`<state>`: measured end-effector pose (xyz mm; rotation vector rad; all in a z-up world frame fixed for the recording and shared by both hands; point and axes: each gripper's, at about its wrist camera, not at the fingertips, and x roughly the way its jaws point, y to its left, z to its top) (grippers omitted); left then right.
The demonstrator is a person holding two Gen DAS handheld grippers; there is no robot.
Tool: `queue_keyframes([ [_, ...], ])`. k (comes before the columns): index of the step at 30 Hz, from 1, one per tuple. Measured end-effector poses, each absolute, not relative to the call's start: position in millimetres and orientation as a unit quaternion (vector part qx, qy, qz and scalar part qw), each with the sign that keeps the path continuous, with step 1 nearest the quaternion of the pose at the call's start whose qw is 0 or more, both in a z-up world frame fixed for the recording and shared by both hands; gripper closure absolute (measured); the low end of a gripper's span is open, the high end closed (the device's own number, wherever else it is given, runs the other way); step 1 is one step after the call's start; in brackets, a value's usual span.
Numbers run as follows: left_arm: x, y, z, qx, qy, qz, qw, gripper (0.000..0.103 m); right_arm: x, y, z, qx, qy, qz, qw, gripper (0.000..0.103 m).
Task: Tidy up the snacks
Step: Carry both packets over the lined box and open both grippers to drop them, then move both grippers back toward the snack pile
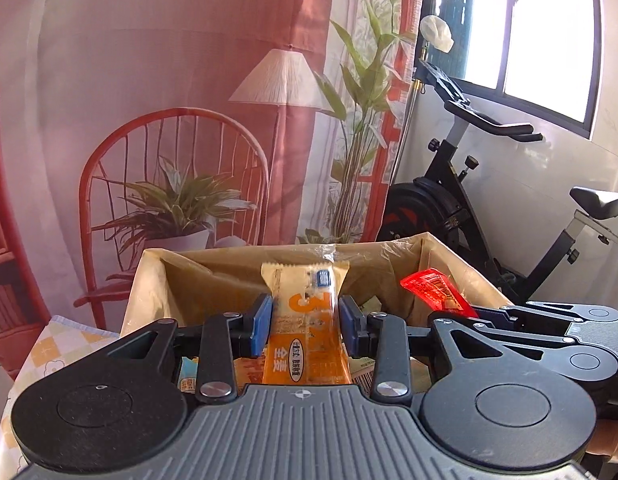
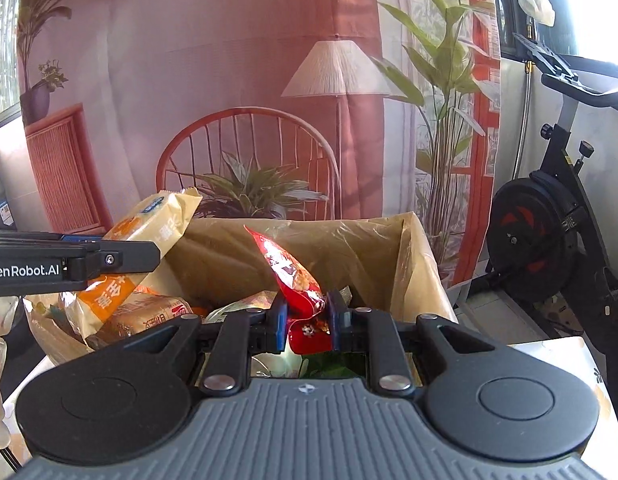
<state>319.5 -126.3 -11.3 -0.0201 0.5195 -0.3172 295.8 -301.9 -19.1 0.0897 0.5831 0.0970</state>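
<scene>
Although both wrist views look into the same cardboard box (image 2: 425, 264), lined with a plastic bag, each gripper's body hides the near half of it, so the snacks lying at the bottom show only in scraps: a bread packet (image 2: 149, 312) at the near left and some glossy wrappers too cut off to name.

At the left gripper (image 1: 305, 324), the blue pads (image 1: 262, 320) are clenched on both sides of an orange-and-cream snack packet (image 1: 305, 320). It stands upright between them, its crimped top rising past the fingertips toward the far wall of the box and its lower end hidden behind the gripper body. From the right wrist view the same packet (image 2: 149, 236) leans out over the box's left side.

Between the fingers of the right gripper (image 2: 307, 316), a red snack packet (image 2: 293, 276) is pinched by its crumpled lower part; the rest tilts up and to the left, above the middle of the box. In the left wrist view its red end (image 1: 433, 290) shows to the right, partly behind the other gripper's linkage.

An exercise bike (image 1: 489, 200) stands far right, beyond the box.
</scene>
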Motion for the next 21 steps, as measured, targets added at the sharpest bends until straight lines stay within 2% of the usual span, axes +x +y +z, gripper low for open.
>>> queue_keyframes([
  [5,321,-125,-11,-0.007,0.254,-0.160,0.954,0.064,300,-303,-24,0.044,0.298,0.042,0.952,0.082],
  [7,320,-125,-11,-0.005,0.254,-0.161,0.954,0.058,300,-303,-25,0.044,0.302,0.040,0.951,0.081],
  [8,317,-124,-10,-0.004,0.253,-0.161,0.954,0.049,300,-303,-25,0.045,0.303,0.039,0.951,0.081],
  [9,316,-122,-10,-0.004,0.251,-0.159,0.955,0.043,300,-303,-25,0.045,0.302,0.038,0.951,0.078],
  [12,312,-117,-8,-0.006,0.250,-0.151,0.956,0.035,297,-302,-23,0.042,0.300,0.035,0.953,0.062],
  [16,301,-105,0,-0.008,0.246,-0.147,0.958,0.026,288,-298,-16,0.033,0.289,0.041,0.956,0.047],
  [19,286,-93,7,0.003,0.231,-0.144,0.962,0.023,276,-297,-8,0.033,0.272,0.055,0.960,0.041],
  [21,272,-81,12,0.006,0.219,-0.144,0.965,0.023,266,-296,-3,0.035,0.258,0.068,0.963,0.040],
])
